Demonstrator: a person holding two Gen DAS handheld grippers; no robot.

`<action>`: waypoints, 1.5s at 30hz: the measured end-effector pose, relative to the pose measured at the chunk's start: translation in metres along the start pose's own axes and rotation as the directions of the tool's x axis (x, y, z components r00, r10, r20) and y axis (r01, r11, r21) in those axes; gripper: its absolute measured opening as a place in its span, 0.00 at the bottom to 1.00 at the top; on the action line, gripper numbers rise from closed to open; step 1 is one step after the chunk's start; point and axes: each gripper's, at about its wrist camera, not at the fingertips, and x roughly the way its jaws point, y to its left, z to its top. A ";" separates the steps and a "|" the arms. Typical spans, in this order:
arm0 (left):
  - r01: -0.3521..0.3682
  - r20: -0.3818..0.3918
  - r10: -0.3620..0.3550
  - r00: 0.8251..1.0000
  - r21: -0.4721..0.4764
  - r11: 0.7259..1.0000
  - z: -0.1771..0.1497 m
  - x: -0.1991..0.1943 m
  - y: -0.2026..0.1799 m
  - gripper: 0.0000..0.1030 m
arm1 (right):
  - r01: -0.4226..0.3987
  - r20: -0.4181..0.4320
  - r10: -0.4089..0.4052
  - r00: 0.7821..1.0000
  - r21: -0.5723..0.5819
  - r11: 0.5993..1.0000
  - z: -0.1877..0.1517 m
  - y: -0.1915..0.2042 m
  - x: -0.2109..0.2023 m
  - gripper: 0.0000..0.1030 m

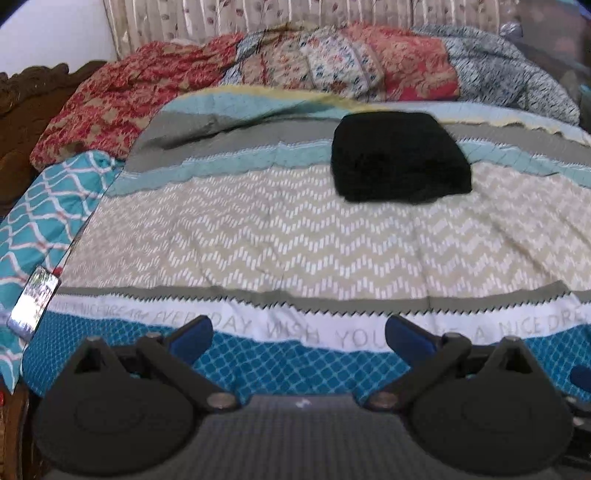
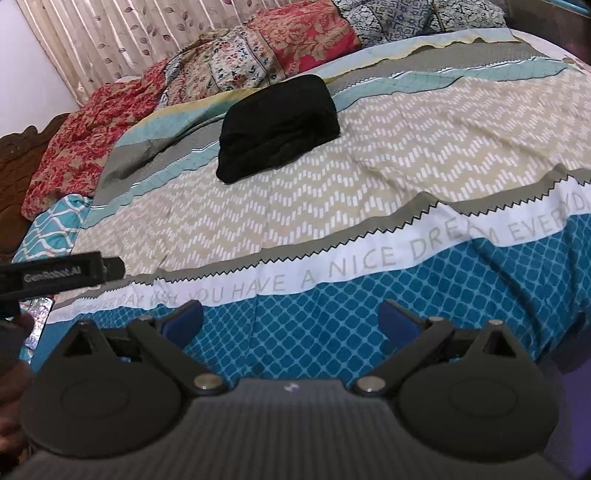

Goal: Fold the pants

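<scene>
The black pants point(image 1: 400, 158) lie folded into a compact rectangle on the far part of the patterned bedspread point(image 1: 295, 243). They also show in the right wrist view point(image 2: 277, 133). My left gripper point(image 1: 299, 336) is open and empty, held over the near blue edge of the bed, well short of the pants. My right gripper point(image 2: 291, 319) is open and empty too, over the blue lattice band, also far from the pants. Part of the left gripper's body point(image 2: 62, 273) shows at the left edge of the right wrist view.
A pile of red, floral and blue-white clothes point(image 1: 295, 66) lies along the far side of the bed by the curtain point(image 1: 258, 14). A shiny flat object point(image 1: 35, 302) lies at the bed's left edge. A carved wooden headboard point(image 1: 22, 107) stands at left.
</scene>
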 end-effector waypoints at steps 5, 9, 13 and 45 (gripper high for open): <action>0.001 -0.049 -0.001 0.999 -0.004 1.000 -0.002 0.009 -0.003 1.00 | -0.003 0.025 0.003 1.000 0.001 1.000 0.003 -0.004 -0.004 0.99; 0.001 -0.062 0.001 0.998 0.029 1.000 -0.004 0.013 -0.012 1.00 | -0.001 0.096 0.002 0.995 -0.016 1.000 0.005 -0.004 -0.015 0.99; 0.009 -0.061 -0.006 0.998 0.052 0.999 -0.005 0.012 -0.020 1.00 | -0.012 0.112 0.015 0.994 -0.024 1.000 0.006 -0.006 -0.016 0.99; -0.005 -0.082 0.010 0.997 0.061 0.998 -0.013 0.024 -0.016 1.00 | -0.047 0.040 0.045 0.998 0.050 0.998 0.005 -0.019 -0.003 0.99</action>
